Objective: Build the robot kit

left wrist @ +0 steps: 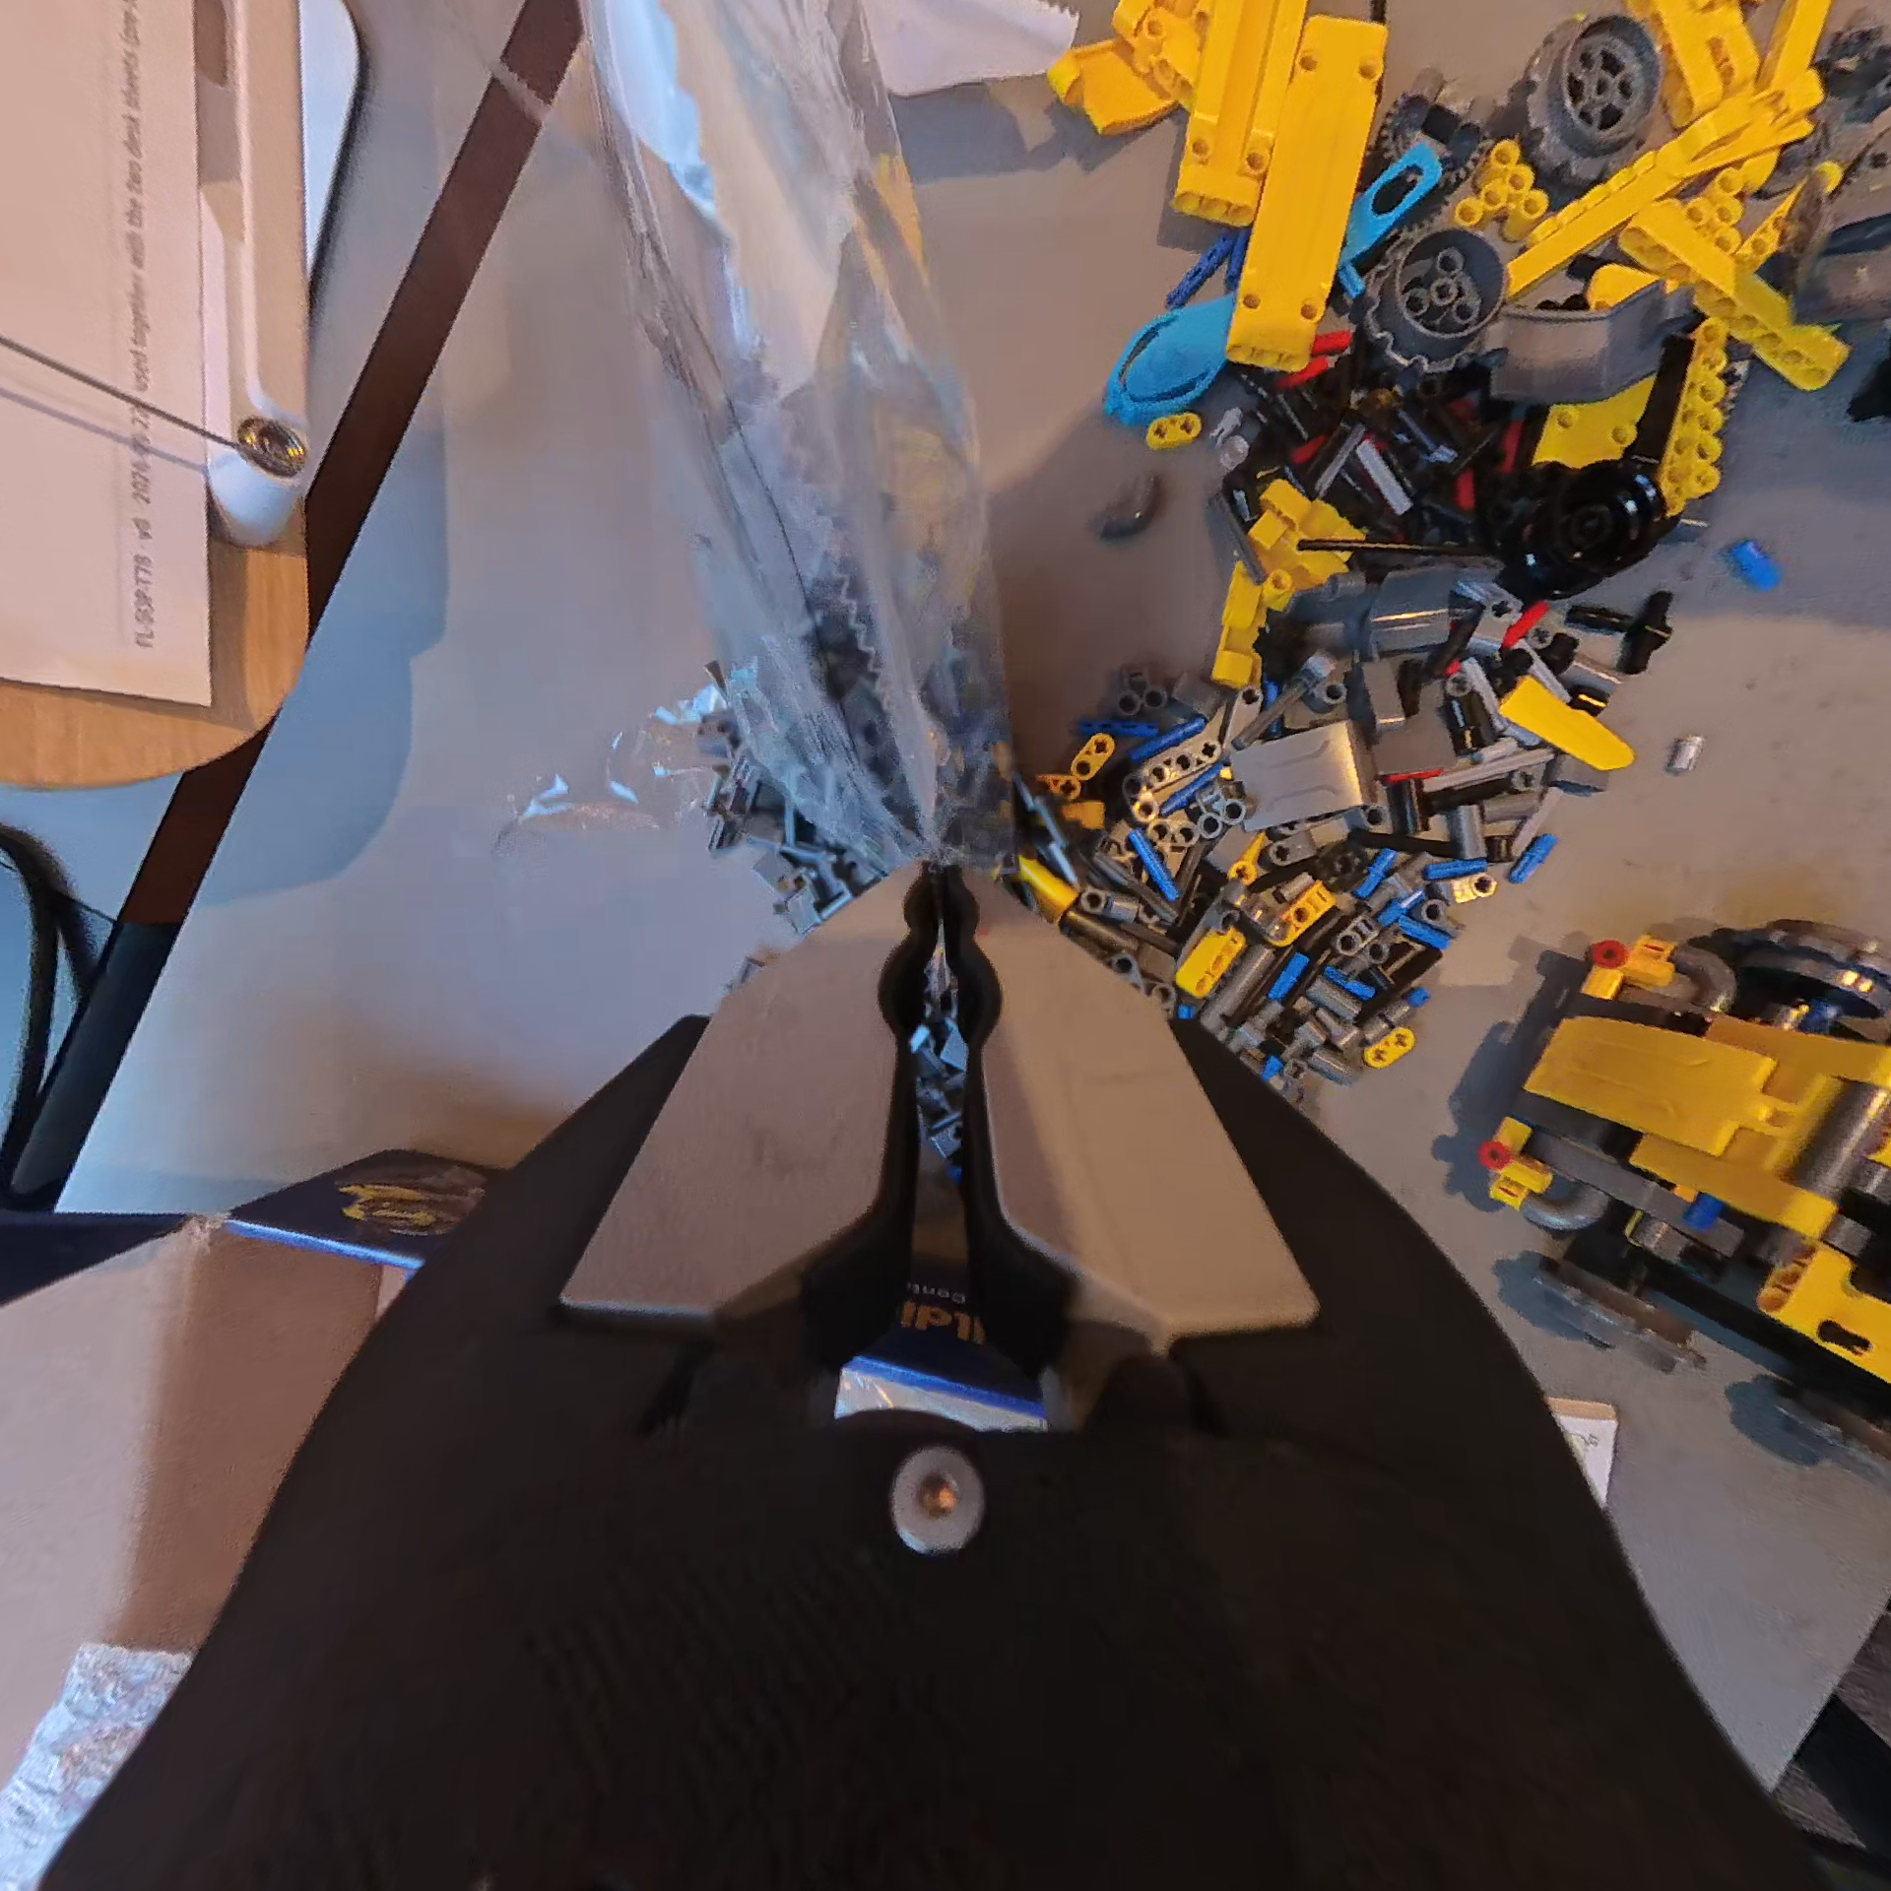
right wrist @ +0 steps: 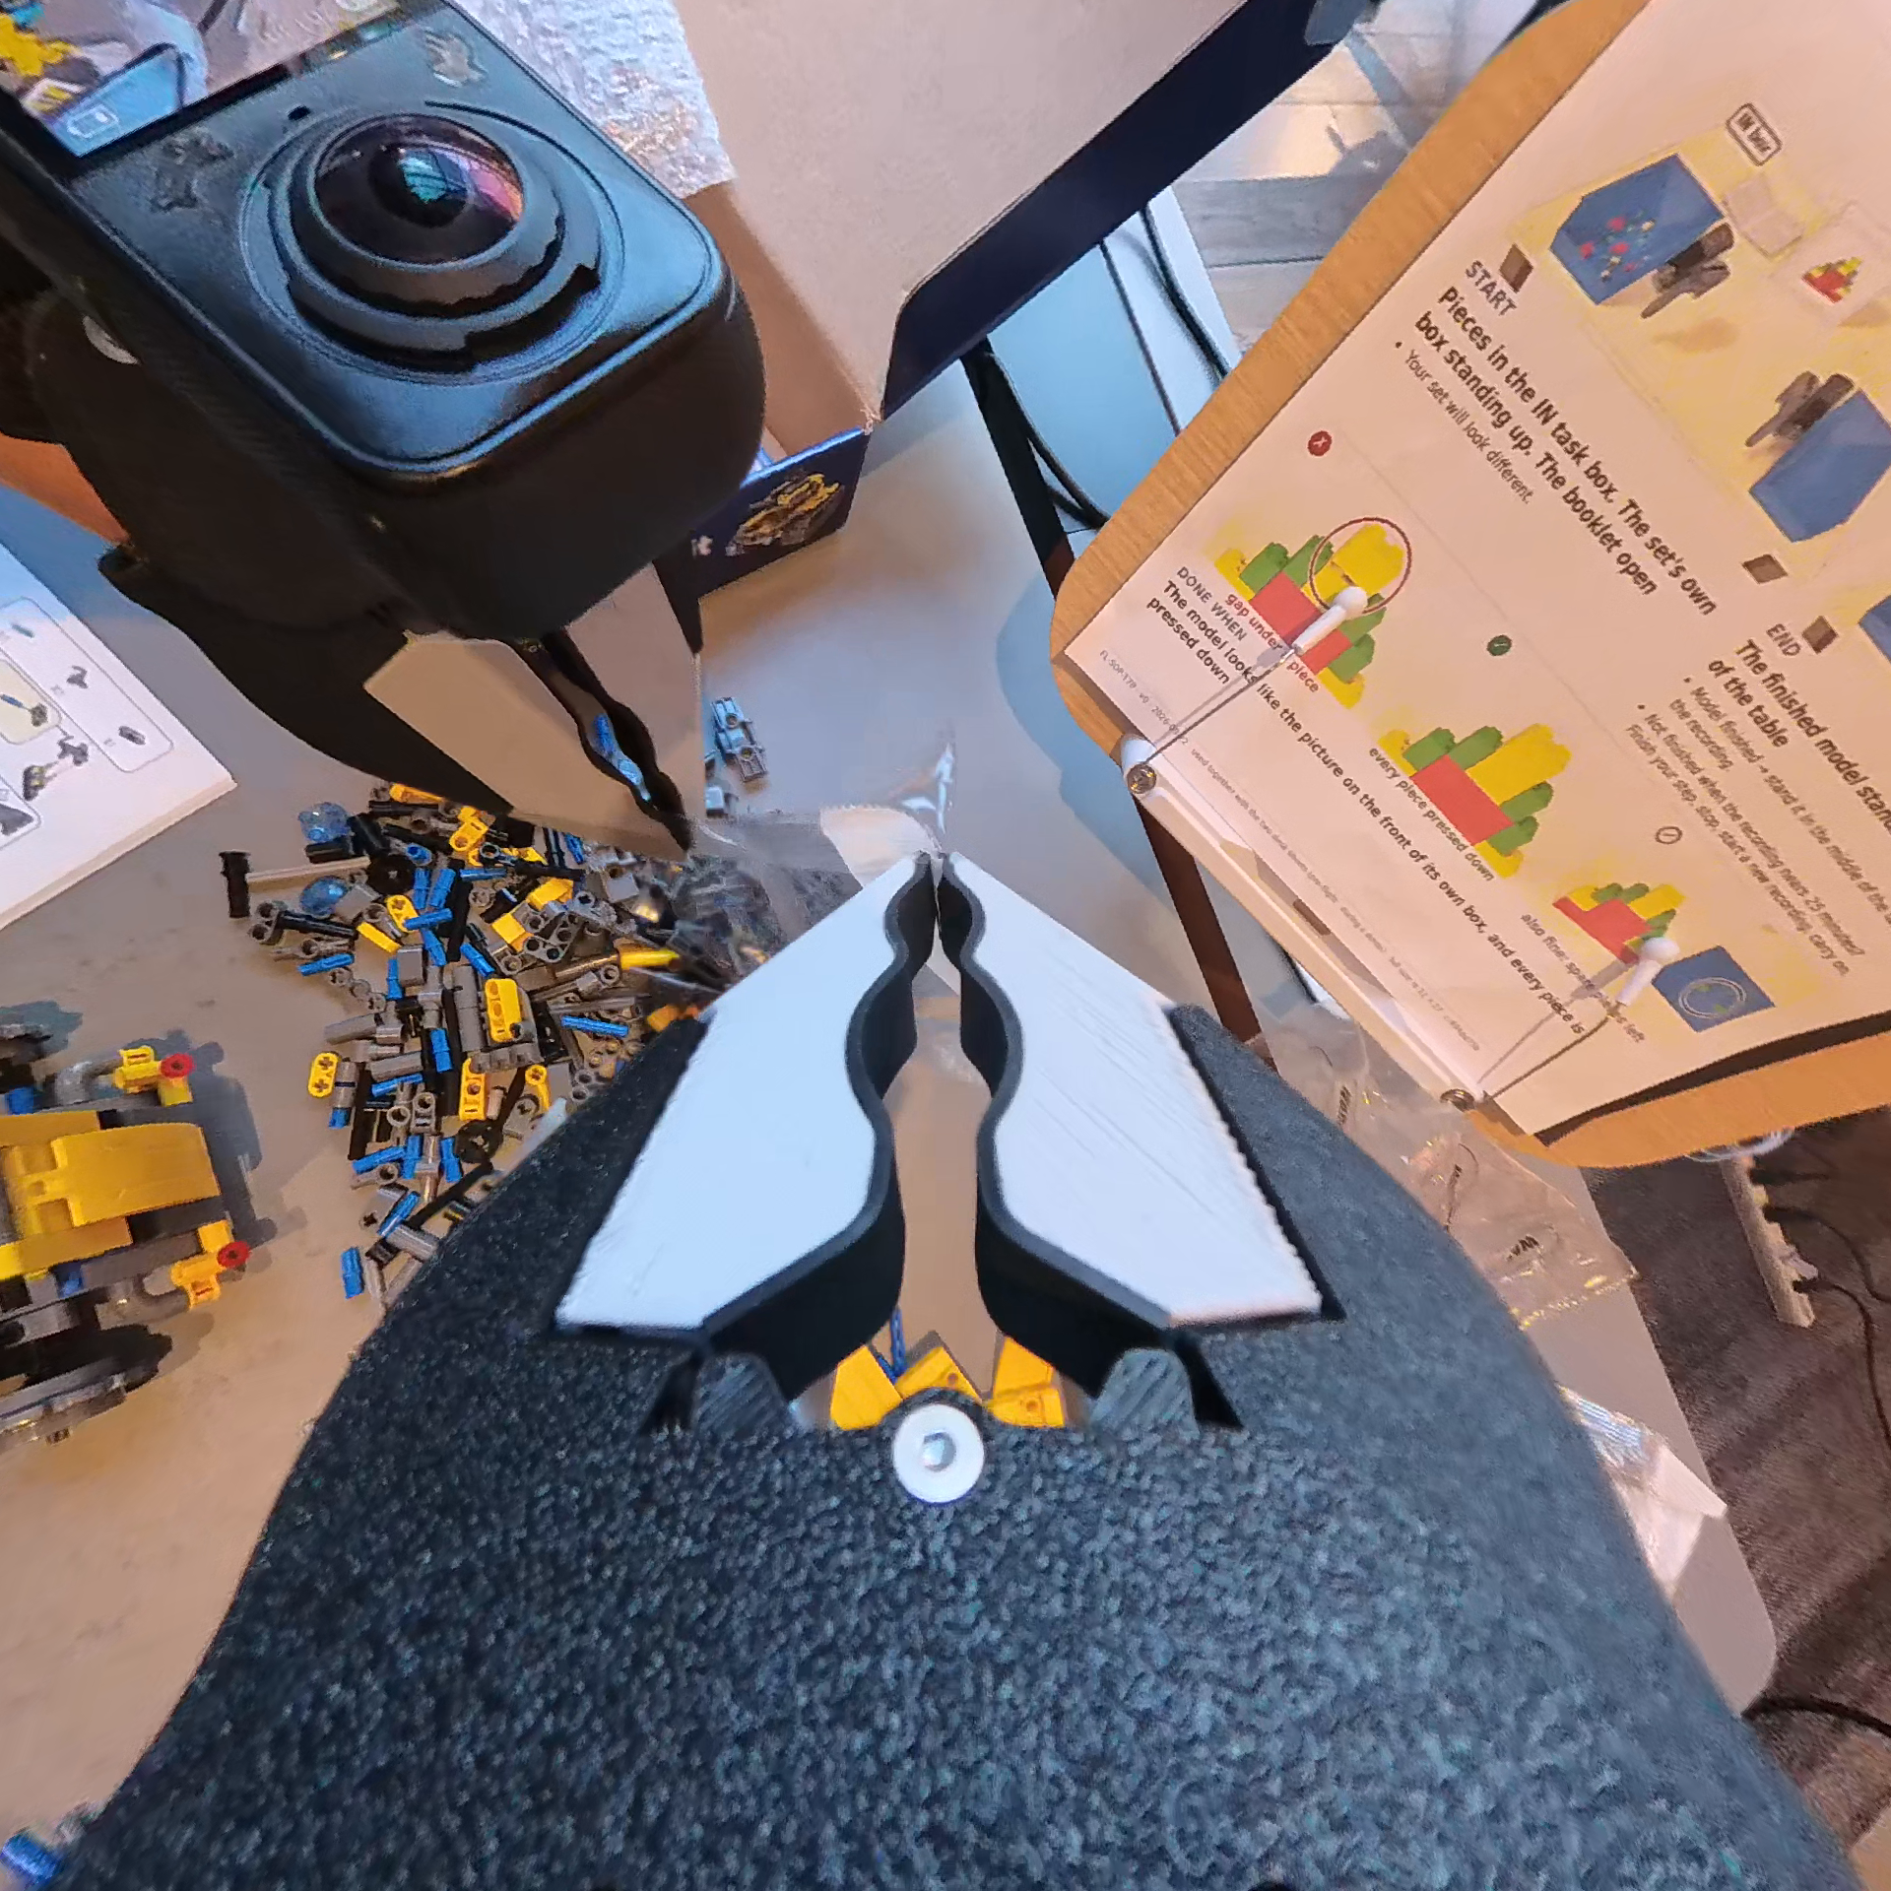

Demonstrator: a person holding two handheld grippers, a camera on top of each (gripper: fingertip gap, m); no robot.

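Note:
My left gripper (left wrist: 936, 880) is shut on one edge of a clear plastic bag (left wrist: 798, 460). The bag stretches up and away from its tips, with small grey pieces inside. My right gripper (right wrist: 936, 865) is shut on another edge of the same bag (right wrist: 808, 854). The left gripper (right wrist: 684, 834) shows at upper left in the right wrist view, close to the right one, with the bag stretched between them. Grey pieces (left wrist: 778, 819) lie under the bag. A pile of small blue, grey and yellow pieces (left wrist: 1279, 921) (right wrist: 460, 972) lies beside it.
A partly built yellow vehicle (left wrist: 1719, 1146) (right wrist: 102, 1207) and larger yellow parts with wheels (left wrist: 1433, 256) lie on the grey table. A wooden board with a printed sheet (right wrist: 1484, 614) (left wrist: 102, 358) stands nearby. There is also an open booklet (right wrist: 72, 737), a cardboard box (left wrist: 184, 1433) and empty bags (right wrist: 1484, 1207). Across from one pair of fingers to the other is roughly 12 cm. To reach the partly built yellow vehicle (left wrist: 1719, 1146) in a straight line is about 15 cm for my left fingers, about 25 cm for my right. It turns up in the right wrist view (right wrist: 58, 1140) as well.

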